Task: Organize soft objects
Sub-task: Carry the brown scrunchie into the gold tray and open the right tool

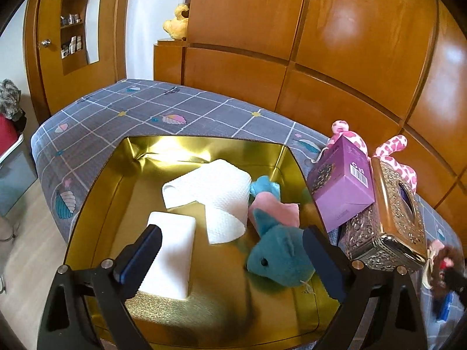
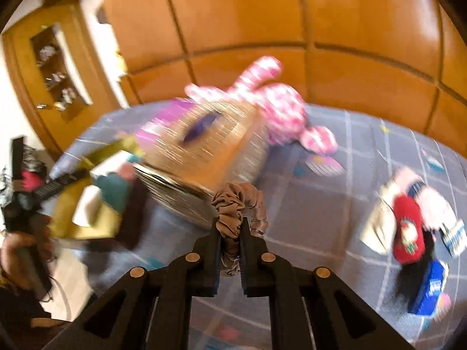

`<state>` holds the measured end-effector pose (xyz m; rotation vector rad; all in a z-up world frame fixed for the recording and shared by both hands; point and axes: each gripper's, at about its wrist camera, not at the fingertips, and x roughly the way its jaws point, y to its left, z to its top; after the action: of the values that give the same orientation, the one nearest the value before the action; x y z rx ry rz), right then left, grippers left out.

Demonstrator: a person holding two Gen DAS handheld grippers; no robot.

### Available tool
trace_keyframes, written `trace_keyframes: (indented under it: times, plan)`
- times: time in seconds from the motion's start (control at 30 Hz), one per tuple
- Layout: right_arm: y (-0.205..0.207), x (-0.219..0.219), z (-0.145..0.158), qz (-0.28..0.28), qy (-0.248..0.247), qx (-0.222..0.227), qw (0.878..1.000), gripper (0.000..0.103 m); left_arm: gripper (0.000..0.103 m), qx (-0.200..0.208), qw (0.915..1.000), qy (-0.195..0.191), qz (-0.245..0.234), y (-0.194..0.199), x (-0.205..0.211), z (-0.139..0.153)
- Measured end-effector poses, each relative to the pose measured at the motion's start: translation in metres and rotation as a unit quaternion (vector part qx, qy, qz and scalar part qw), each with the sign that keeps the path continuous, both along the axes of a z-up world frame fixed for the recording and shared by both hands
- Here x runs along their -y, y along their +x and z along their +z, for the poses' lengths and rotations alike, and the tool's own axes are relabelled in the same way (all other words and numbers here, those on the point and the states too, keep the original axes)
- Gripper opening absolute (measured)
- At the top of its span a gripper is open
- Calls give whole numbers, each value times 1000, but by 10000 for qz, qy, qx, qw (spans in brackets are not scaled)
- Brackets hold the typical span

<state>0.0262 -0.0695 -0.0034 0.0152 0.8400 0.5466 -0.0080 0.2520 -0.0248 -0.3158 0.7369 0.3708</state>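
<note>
A gold tin tray [image 1: 96, 180] lies on the bed. In it are a white sponge block [image 1: 172, 250], a white paper towel [image 1: 216, 198], a pink cloth [image 1: 277, 210] and a teal plush toy [image 1: 280, 256]. My left gripper [image 1: 230, 259] is open above the tray, with the sponge at its left finger and the plush at its right finger. My right gripper [image 2: 230, 227] is shut on a taupe fabric scrunchie [image 2: 236, 201] and holds it above the bed. The right wrist view is blurred.
A purple box [image 1: 341, 186] leans on an ornate gold tissue box [image 1: 394, 213] to the right of the tray. A pink spotted plush [image 2: 280, 108] lies behind them. A red-clad doll [image 2: 408, 233] and a blue box [image 2: 429, 291] lie on the grey checked bedspread [image 1: 146, 110]. Wooden wardrobe panels stand behind.
</note>
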Motion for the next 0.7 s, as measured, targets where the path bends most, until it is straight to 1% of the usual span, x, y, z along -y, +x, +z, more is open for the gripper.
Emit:
trace_keyframes:
  times: [0.07,0.2,0.4,0.53,0.6,0.63,0.67,0.7]
  plan:
    - [1,-16,9,231,126,65,9996,9,97,22,10000,12,14,-1,-1,1]
    - [1,-45,14,631,296,0,9976,9,98,35,9999,-3,96,-3,-8,2]
    - [0,-90,4,1157,337,-197,9925,9,97,60,9995,-28,296,-7,-22,3]
    - [2,-121,-4,1485,315,-343,9878,9,98,113,9990,37,439,-9,-31,7]
    - [4,-138,-9,1676,387,-519,9837,9,99,160,9983,37,555,-12,-38,10]
    - [5,-147,-11,1758,422,-599,9817,12,99,175,9981,23,598,-13,-42,11]
    - [7,-156,-14,1816,443,-672,9801,12,99,187,9977,3,647,-14,-46,12]
    - [9,-168,-20,1939,443,-819,9766,15,99,191,9975,-3,678,-14,-48,12]
